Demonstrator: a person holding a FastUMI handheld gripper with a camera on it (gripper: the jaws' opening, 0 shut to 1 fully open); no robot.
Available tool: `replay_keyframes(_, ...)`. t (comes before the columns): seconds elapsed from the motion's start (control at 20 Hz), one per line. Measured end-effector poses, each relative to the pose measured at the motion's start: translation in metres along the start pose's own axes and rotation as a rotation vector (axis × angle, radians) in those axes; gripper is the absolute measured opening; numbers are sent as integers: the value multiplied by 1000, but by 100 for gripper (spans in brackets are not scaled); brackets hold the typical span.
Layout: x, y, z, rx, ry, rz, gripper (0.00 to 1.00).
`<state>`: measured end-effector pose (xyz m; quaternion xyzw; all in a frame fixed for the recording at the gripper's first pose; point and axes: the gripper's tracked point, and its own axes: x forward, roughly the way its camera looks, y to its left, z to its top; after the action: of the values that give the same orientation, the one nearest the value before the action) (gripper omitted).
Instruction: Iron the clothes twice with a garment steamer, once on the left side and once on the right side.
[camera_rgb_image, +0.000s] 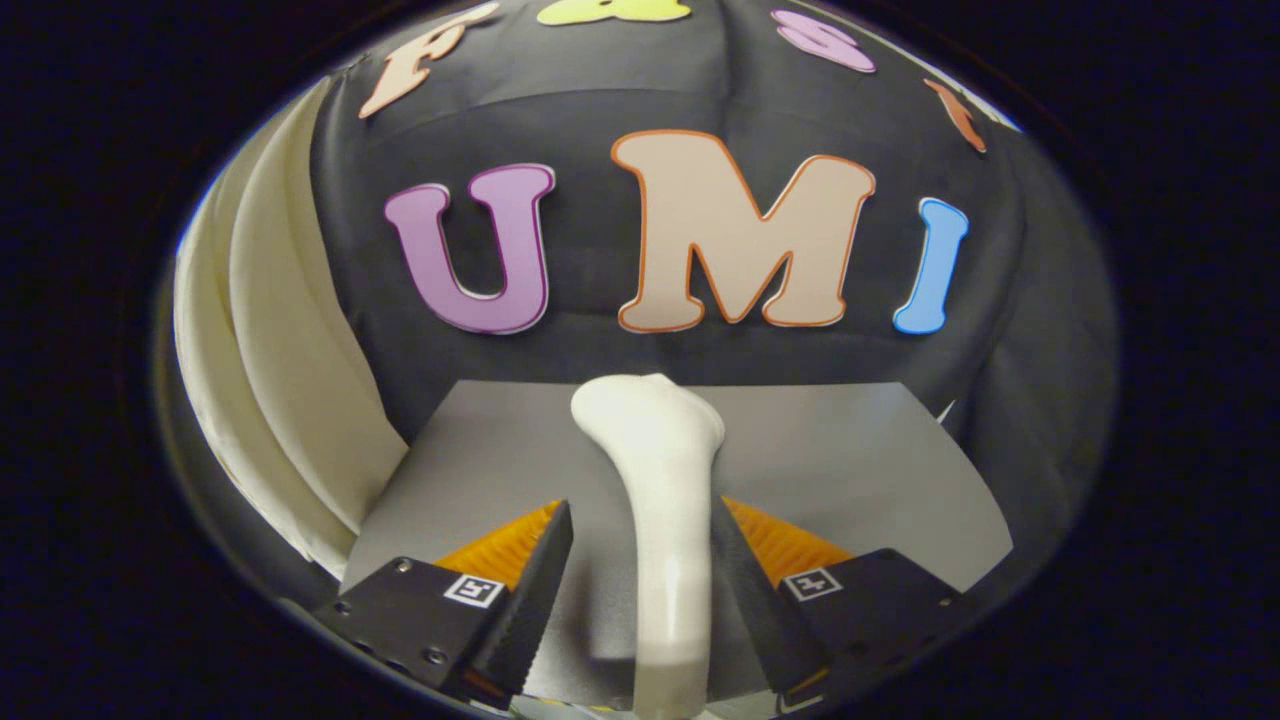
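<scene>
Tongs (640, 590) sit partly open around the white steamer (660, 500) handle, w/ gaps both sides. Grey desk (850, 470) lies beneath; cream cloth (270, 380) hangs by its left edge.

We see the garment steamer (662, 500), white, smooth plastic, standing upright btwn the gripper (640, 570) fingers, w/ its slim handle running up from below the fingers and widening into a rounded head just ahead of and above the tips. Head leans a bit to the left. The right finger lies against the handle's side; on the left we see a narrow gap btwn finger and handle, so we can't tell if both press. The clothes (270, 400), cream-white fabric, hang in long vertical folds well off to the left of the fingers, apart from the steamer, lower edge near the left finger's base.
</scene>
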<state>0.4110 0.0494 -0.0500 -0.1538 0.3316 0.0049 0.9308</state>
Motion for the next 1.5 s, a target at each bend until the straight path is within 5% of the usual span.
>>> replay_keyframes(0.15, 7, -10, 0, 10, 18, 0, 78)
replay_keyframes(0.25, 14, -15, -5, 68, 38, 28, 51)
replay_keyframes(0.35, 17, -13, -19, 130, 107, 81, 56)
replay_keyframes(0.55, 18, -14, -9, 186, 25, 104, 42)
replay_keyframes(0.9, -26, -25, 4, 197, -155, 26, 36)
replay_keyframes(1.5, -144, 8, -35, 246, -337, -33, 34)
